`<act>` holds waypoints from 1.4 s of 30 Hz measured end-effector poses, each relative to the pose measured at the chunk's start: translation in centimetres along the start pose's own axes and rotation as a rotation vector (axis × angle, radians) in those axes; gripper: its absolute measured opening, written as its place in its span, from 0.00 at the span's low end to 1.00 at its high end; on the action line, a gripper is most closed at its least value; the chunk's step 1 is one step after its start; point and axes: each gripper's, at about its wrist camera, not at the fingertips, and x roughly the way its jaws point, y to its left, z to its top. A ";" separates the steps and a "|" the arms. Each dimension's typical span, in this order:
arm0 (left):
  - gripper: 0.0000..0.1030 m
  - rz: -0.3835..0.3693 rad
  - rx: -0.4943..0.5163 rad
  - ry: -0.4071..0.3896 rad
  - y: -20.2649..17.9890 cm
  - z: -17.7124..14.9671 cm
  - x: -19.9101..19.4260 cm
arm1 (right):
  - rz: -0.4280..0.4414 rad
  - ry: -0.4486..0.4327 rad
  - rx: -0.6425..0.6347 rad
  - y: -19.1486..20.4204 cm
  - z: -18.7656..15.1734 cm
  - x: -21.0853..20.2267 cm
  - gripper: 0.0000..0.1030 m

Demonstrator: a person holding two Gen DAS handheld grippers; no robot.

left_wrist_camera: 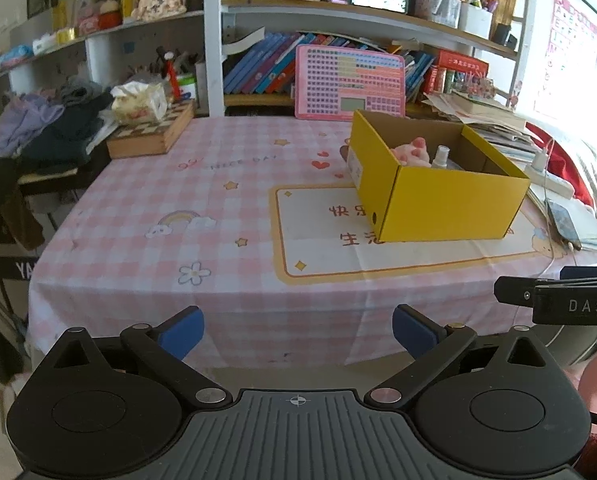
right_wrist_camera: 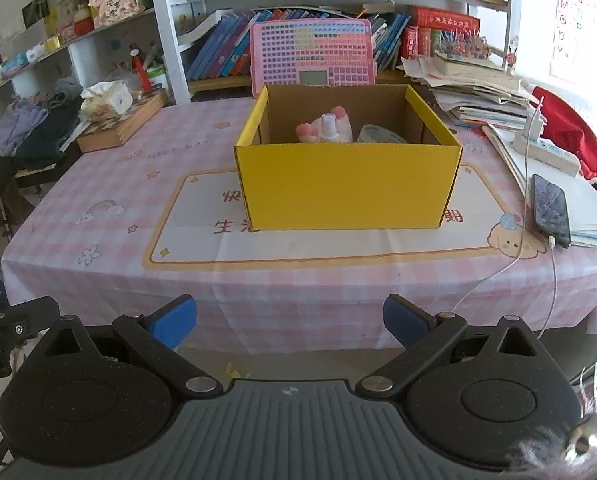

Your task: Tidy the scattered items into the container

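Blue-padded left gripper (left_wrist_camera: 298, 330) and right gripper (right_wrist_camera: 289, 320) hover wide, empty, tilted down toward the yellow cardboard box (right_wrist_camera: 348, 184) on the pink checked tablecloth (right_wrist_camera: 98, 184).

We see the box (right_wrist_camera: 348, 184) mid-surface (right_wrist_camera: 98, 184) at twelve o'clock, a spray bottle (right_wrist_camera: 329, 126) inside it, the phone (right_wrist_camera: 550, 210) at three.

One yellow box (right_wrist_camera: 348, 184); inside: one spray bottle (right_wrist_camera: 329, 127), one pink toy (right_wrist_camera: 340, 130).
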 end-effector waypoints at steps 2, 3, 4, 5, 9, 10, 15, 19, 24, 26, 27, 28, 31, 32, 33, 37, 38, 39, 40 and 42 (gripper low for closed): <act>0.99 -0.014 -0.019 0.019 0.3 0.1 0.4 | 0.004 0.011 -0.010 0.2 0.1 0.2 0.98; 0.99 -0.012 -0.021 0.026 0.3 0.0 0.5 | 0.002 0.015 -0.017 0.3 0.1 0.3 0.98; 0.99 -0.009 -0.021 0.030 0.3 0.0 0.6 | 0.003 0.018 -0.021 0.4 0.2 0.3 0.98; 0.99 -0.007 -0.020 0.032 0.3 0.1 0.7 | 0.005 0.022 -0.023 0.5 0.2 0.4 0.98; 0.99 -0.004 -0.015 0.036 0.4 0.2 0.9 | 0.004 0.033 -0.023 0.5 0.3 0.8 0.98; 0.99 -0.003 -0.013 0.043 0.4 0.2 1.1 | 0.003 0.034 -0.022 0.5 0.4 0.8 0.98; 0.99 -0.003 -0.021 0.074 0.8 0.3 1.8 | -0.006 0.042 -0.033 0.9 0.4 1.1 0.98; 0.99 -0.005 -0.019 0.077 0.8 0.3 2.0 | 0.002 0.040 -0.038 1.1 0.5 1.2 0.98; 0.99 0.025 -0.016 0.056 0.9 0.4 1.6 | 0.004 0.032 -0.029 1.2 0.5 1.4 0.98; 0.99 0.023 -0.005 0.045 0.8 0.5 1.4 | 0.001 0.035 -0.020 1.1 0.5 1.5 0.98; 0.99 0.019 0.002 0.042 0.7 0.5 1.3 | -0.001 0.036 -0.018 1.1 0.5 1.5 0.98; 0.99 0.014 0.006 0.040 0.7 0.5 1.3 | -0.001 0.034 -0.020 1.2 0.5 1.5 0.98; 0.99 0.012 0.012 0.041 0.8 0.5 1.3 | 0.007 0.029 -0.031 1.5 0.5 1.6 0.98; 0.99 0.013 0.014 0.042 0.8 0.5 1.3 | 0.010 0.028 -0.033 1.5 0.5 1.6 0.98; 0.99 0.014 0.015 0.042 0.8 0.5 1.3 | 0.013 0.028 -0.034 1.6 0.5 1.6 0.98; 0.99 0.022 0.007 0.046 1.1 0.5 1.2 | 0.014 0.024 -0.033 1.7 0.5 1.5 0.98; 0.99 0.024 0.005 0.049 1.2 0.5 1.2 | 0.014 0.023 -0.034 1.7 0.6 1.5 0.98; 0.99 0.024 0.005 0.052 1.2 0.5 1.3 | 0.013 0.023 -0.034 1.7 0.6 1.5 0.98; 0.99 0.023 0.006 0.053 1.2 0.5 1.3 | 0.013 0.024 -0.035 1.7 0.6 1.5 0.98; 0.99 0.017 0.010 0.052 1.1 0.6 1.2 | 0.013 0.026 -0.038 1.7 0.5 1.4 0.98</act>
